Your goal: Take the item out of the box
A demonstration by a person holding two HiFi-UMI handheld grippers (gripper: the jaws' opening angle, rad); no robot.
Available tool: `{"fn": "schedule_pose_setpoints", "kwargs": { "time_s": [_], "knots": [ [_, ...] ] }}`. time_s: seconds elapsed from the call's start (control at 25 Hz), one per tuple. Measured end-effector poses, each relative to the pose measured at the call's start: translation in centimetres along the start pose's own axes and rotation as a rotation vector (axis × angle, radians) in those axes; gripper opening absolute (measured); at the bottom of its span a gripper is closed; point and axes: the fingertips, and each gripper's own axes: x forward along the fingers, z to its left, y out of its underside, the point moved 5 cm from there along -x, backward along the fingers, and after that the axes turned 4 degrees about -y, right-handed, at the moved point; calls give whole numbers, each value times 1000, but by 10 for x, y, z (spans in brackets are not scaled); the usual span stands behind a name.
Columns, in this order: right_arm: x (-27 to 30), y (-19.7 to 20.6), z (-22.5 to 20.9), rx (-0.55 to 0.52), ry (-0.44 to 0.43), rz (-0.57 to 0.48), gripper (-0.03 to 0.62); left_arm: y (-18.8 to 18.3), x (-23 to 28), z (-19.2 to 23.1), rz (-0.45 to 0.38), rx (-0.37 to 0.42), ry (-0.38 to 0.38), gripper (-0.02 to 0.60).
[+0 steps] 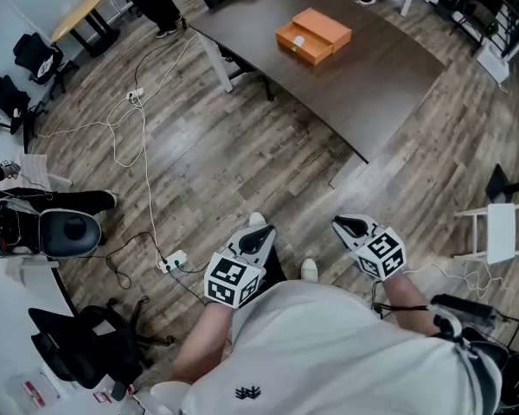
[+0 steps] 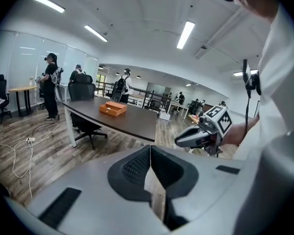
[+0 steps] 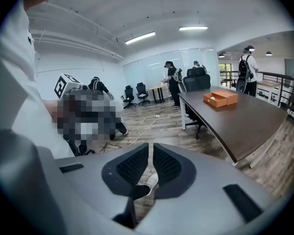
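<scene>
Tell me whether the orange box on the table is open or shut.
Open. The orange box on the dark table has its tray slid partly out, and a pale item shows inside it.

Flat rectangular orange box [image 1: 316, 31], resting level on dark surface [image 1: 372, 85], well in from the edges and set askew to them. Open at one end, with lower compartment exposed there. Small pale item [image 1: 299, 40] lying inside exposed compartment; shape too small to tell.
</scene>
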Motion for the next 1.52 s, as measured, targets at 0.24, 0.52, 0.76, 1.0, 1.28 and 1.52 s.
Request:
{"fn": "schedule_pose_setpoints", "kwargs": {
  "time_s": [0.24,0.52,0.76,1.0,1.28,1.52],
  "knots": [
    [64,-51,-35,22,55,19,5,-38,35,89,-35,-3,60,11],
    [156,-137,-73,54,119,2,5,-91,47,209,-37,51,118,11],
    [224,-186,-100,65,173,5,93,-106,50,291,-21,49,108,9],
    [257,-217,-154,139,237,24,100,-117,51,333,-31,10,95,9],
    [286,-259,-272,252,333,-3,99,-144,79,386,-10,3,49,8],
    [320,-296,-387,358,369,-9,100,-192,124,428,3,2,9,9]
  ]
}}
